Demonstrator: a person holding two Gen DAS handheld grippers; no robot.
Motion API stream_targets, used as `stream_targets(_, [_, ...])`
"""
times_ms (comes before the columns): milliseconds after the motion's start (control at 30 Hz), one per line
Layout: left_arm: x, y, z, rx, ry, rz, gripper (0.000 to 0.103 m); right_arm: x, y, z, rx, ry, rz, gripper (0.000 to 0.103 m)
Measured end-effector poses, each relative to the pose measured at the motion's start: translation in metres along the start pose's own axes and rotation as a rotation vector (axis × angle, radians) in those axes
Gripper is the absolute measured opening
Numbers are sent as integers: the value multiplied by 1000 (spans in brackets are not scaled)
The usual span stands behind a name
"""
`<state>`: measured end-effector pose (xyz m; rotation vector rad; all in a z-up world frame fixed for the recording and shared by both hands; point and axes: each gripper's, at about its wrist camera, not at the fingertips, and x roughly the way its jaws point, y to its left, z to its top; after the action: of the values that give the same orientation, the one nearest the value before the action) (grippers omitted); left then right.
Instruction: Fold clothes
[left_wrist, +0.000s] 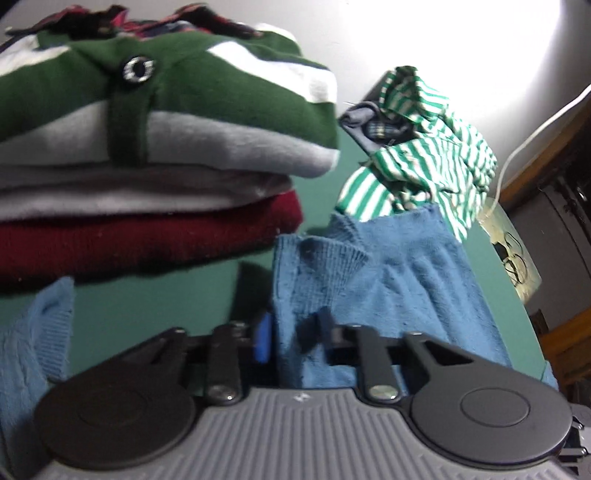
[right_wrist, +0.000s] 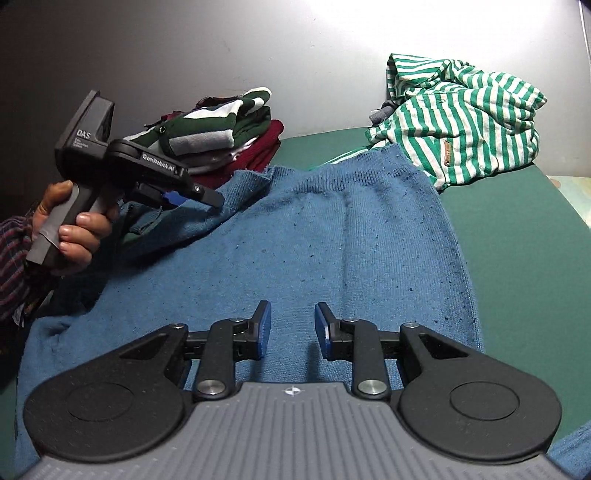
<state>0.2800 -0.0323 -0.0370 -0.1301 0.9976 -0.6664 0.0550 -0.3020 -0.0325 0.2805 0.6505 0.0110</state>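
**Mia:** What is the left claw (left_wrist: 295, 332) doing?

**Sam:** It is pinched on a fold of the blue sweater (right_wrist: 332, 240). The cloth fills the space between its two fingers. One blue pad (left_wrist: 263, 339) shows. The other is mostly hidden by the cloth.

**Mia:** Who holds that claw?

**Sam:** A hand (right_wrist: 74, 221) holds its grey handle. A dark striped sleeve (right_wrist: 14, 266) is behind the hand.

**Mia:** And the right claw (right_wrist: 291, 332)?

**Sam:** Its fingers are partly apart. Nothing is between them. It hangs over the near part of the sweater. I cannot tell if it touches the cloth.

**Mia:** Where is the sweater?

**Sam:** It lies spread out on the green table (right_wrist: 517, 240). The left claw has it at the far left edge, where the knit looks ragged. The cloth is bunched there. The middle is mostly flat, with a soft crease running down it.

**Mia:** What is past the sweater?

**Sam:** A pile of folded clothes (left_wrist: 147, 147) sits at the far left, by the grey wall (right_wrist: 221, 44). A green, white and grey top is near the top of the pile. A dark red one is at the bottom.

**Mia:** And on the other side?

**Sam:** A striped shirt (right_wrist: 461, 122), green and white, sits in a crumpled heap. It touches the sweater's far right corner.
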Motion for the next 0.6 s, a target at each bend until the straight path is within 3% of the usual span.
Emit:
stream_targets(33, [-4, 1, 1, 0, -25, 25, 0, -2, 0, -1, 6, -10, -1, 27])
stream_targets(133, [-20, -3, 7, 48, -112, 123, 0, -3, 1, -2, 8, -33, -8, 24])
stream_targets(267, [-28, -10, 10, 197, -175, 298, 2, 3, 6, -4, -27, -38, -40, 24])
stream_targets(367, [-12, -8, 4, 302, -154, 435, 6, 15, 10, -5, -61, 12, -85, 24])
stream_targets(467, [7, -1, -6, 351, -103, 501, 8, 22, 10, -8, -73, 46, -105, 24])
stream_targets(600, [-3, -9, -10, 407, -115, 546, 18, 23, 7, -1, -42, 96, -117, 26])
